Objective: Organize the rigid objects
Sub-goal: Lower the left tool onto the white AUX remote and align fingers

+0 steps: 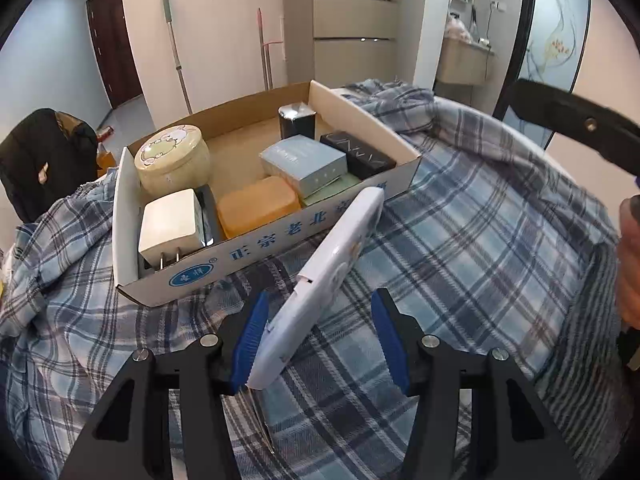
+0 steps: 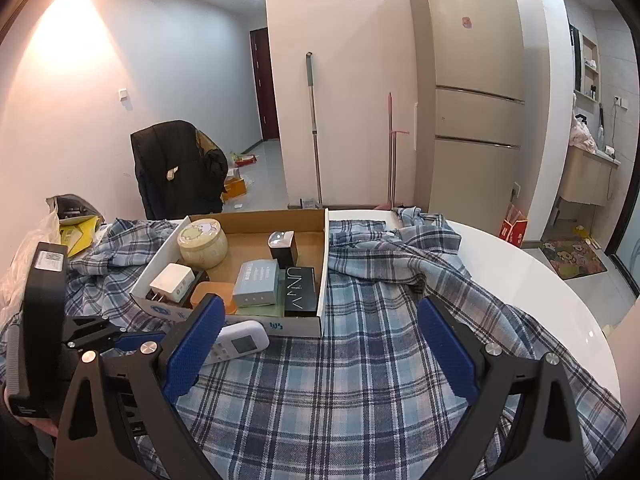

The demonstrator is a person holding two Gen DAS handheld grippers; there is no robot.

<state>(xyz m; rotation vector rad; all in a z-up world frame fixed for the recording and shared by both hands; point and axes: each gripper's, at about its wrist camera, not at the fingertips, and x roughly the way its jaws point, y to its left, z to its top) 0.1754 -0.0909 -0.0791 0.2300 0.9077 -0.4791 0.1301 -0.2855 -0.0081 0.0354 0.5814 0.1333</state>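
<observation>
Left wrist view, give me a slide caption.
Left tool around a white remote leaning against the cardboard box on plaid cloth.

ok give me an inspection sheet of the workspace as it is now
surface: white round table under a rumpled blue plaid cloth.
job's things: cardboard tray holds a round tin, white plug adapter, orange soap bar, pale blue box, black box and dark canister; white remote control lies outside, against the tray's front wall.
clutter: yellow packet at the table's left edge.
grippers: left gripper tilted over the remote's near end, left pad touching, right pad apart; right gripper open, empty.
cables: nothing seen.
surroundings: fridge, mop, black jacket on a chair.
</observation>
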